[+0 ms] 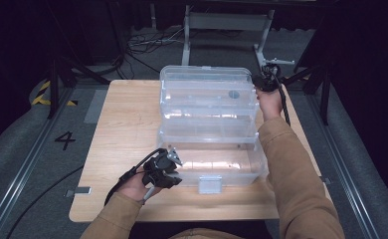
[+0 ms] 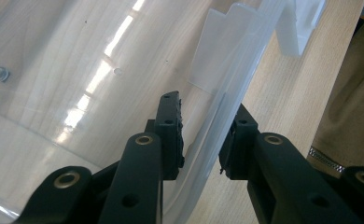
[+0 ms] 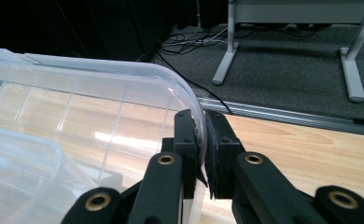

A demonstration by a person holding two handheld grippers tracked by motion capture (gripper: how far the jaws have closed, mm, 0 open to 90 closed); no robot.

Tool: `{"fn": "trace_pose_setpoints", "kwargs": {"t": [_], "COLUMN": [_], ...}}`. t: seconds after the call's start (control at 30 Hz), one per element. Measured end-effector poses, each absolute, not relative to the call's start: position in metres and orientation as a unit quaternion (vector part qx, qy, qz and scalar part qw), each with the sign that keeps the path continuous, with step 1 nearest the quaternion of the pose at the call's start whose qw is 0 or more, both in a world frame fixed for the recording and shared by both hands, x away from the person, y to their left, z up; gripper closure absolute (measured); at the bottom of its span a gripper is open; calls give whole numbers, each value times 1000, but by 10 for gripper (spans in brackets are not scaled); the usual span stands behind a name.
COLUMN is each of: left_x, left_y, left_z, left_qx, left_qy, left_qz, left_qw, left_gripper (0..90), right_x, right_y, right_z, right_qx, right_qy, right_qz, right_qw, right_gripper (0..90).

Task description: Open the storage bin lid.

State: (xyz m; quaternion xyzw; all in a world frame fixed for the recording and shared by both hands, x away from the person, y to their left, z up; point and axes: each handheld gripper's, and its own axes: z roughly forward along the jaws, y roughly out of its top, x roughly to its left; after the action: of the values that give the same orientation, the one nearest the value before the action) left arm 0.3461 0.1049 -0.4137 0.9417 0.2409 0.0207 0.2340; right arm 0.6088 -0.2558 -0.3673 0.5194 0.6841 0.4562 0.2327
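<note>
A clear plastic box (image 1: pixel 209 149) with stepped open tiers is seen on the wooden desk (image 1: pixel 122 124), its far lid section (image 1: pixel 204 82) raised behind.

The right gripper (image 3: pixel 203 140) is clamped on the curved rim of the lid (image 3: pixel 124 70): the rim is pinched between the two fingers (image 3: pixel 185 140), with almost no gap left. Beyond these fingers only a strip of bare desk (image 3: pixel 301 144) is left before the far edge, then the floor.

The left gripper (image 2: pixel 201 140) is set astride the near wall of the box (image 2: pixel 227 107), one finger inside, one outside. A gap is kept between them; the wall appears barely touched, though contact cannot be confirmed. To the outer side of these fingers open desk is available up to a sleeve (image 2: pixel 353 93).
</note>
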Motion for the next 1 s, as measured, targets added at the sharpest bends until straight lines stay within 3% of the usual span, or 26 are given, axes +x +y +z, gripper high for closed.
{"fn": "trace_pose_setpoints", "kwargs": {"t": [1.0], "left_x": [346], "left_y": [105], "left_z": [-414], "left_qx": [940], "left_qy": [244], "left_qz": [21], "left_qw": [236], "left_gripper": [723], "right_x": [623], "right_y": [-258], "right_z": [-386], "right_qx": [536], "right_qy": [686], "right_qz": [450], "right_qw": [200], "right_gripper": [838]}}
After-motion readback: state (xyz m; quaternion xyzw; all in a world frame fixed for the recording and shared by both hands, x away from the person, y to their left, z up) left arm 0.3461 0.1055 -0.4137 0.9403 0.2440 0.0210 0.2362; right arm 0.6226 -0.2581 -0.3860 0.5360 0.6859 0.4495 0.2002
